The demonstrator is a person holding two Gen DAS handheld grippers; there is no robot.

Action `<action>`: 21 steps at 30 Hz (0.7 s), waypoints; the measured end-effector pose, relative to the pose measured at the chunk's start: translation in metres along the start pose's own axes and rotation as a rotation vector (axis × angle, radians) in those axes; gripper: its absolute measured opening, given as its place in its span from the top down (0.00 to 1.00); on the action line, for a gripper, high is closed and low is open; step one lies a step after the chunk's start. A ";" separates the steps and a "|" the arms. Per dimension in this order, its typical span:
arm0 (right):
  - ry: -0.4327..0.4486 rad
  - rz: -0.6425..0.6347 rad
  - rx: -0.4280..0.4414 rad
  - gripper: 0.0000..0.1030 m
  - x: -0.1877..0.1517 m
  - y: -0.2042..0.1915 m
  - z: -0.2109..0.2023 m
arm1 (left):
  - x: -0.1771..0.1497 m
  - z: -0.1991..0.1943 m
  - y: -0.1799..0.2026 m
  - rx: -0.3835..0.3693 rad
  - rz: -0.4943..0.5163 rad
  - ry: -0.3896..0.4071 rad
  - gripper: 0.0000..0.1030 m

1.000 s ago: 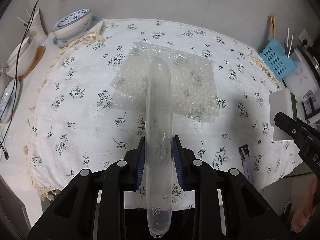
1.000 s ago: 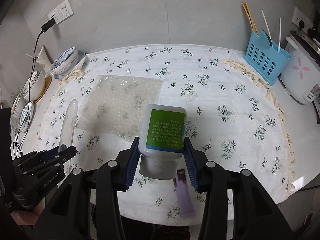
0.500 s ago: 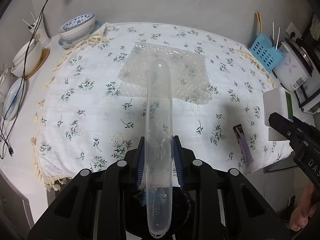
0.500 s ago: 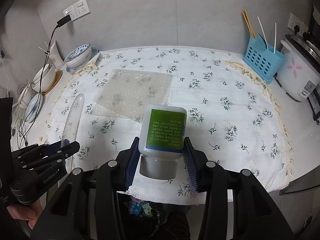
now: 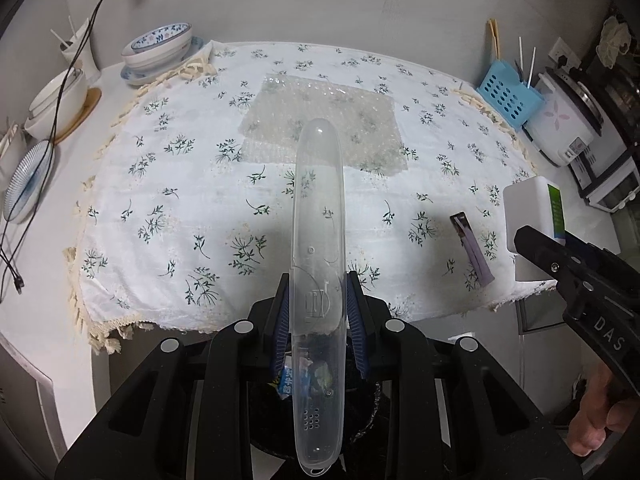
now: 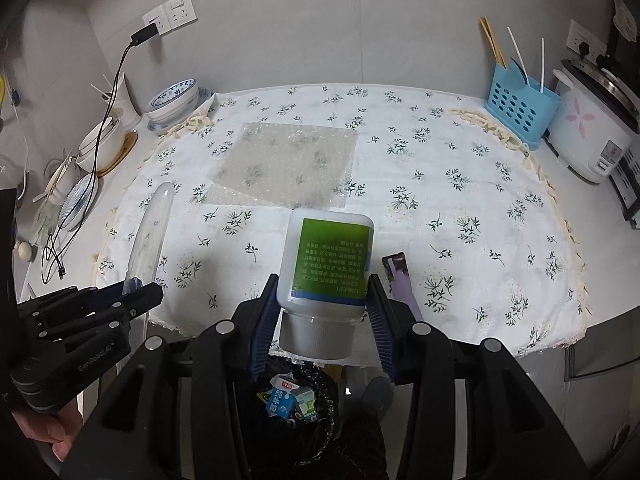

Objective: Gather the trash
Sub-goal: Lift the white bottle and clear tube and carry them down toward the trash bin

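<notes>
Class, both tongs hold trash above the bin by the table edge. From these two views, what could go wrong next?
1. The long clear case is gripped near one end by the left tongs; on release it may tip and miss the bin.
2. The white bottle in the right tongs hangs near the bin's rim, so it could bounce out.
3. The purple wrapper and bubble wrap may be forgotten.

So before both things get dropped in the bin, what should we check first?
1. Left gripper shut on the clear plastic case: ok.
2. Right gripper shut on the white bottle: ok.
3. Trash bin below the bottle: ok, its black bag is open with cartons inside.
4. Case's lower end over the bin: ok in the left view.
5. Room left in the bin: cannot tell.
6. Table all cleared: not ok; bubble wrap and purple wrapper remain.
</notes>
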State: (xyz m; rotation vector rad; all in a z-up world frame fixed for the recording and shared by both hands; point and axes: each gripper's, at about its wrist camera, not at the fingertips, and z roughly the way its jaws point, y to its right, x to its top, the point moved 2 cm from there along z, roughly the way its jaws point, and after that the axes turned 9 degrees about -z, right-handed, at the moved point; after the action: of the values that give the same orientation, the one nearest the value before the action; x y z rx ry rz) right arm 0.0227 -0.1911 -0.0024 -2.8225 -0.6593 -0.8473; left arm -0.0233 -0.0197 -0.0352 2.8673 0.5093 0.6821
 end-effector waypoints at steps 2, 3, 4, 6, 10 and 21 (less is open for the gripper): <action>0.001 0.002 0.002 0.60 -0.006 -0.003 -0.002 | -0.005 -0.002 -0.002 0.000 0.004 0.003 0.75; 0.001 0.003 0.004 0.60 -0.009 -0.005 -0.003 | -0.008 -0.004 -0.003 -0.003 0.006 0.004 0.75; 0.002 0.003 0.007 0.60 -0.012 -0.007 -0.004 | -0.010 -0.006 -0.004 -0.004 0.008 0.006 0.75; 0.003 0.003 0.014 0.60 -0.018 -0.011 -0.006 | -0.016 -0.008 -0.007 -0.001 0.013 0.007 0.75; -0.005 -0.005 0.020 0.60 -0.031 -0.017 -0.009 | -0.029 -0.012 -0.013 -0.011 0.023 0.003 0.75; -0.035 -0.010 0.045 0.60 -0.066 -0.029 -0.008 | -0.058 -0.011 -0.023 -0.018 0.048 -0.014 0.75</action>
State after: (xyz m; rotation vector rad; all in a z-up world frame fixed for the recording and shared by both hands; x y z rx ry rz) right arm -0.0430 -0.1913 -0.0324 -2.8019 -0.6890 -0.7763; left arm -0.0838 -0.0183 -0.0549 2.8740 0.4313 0.6705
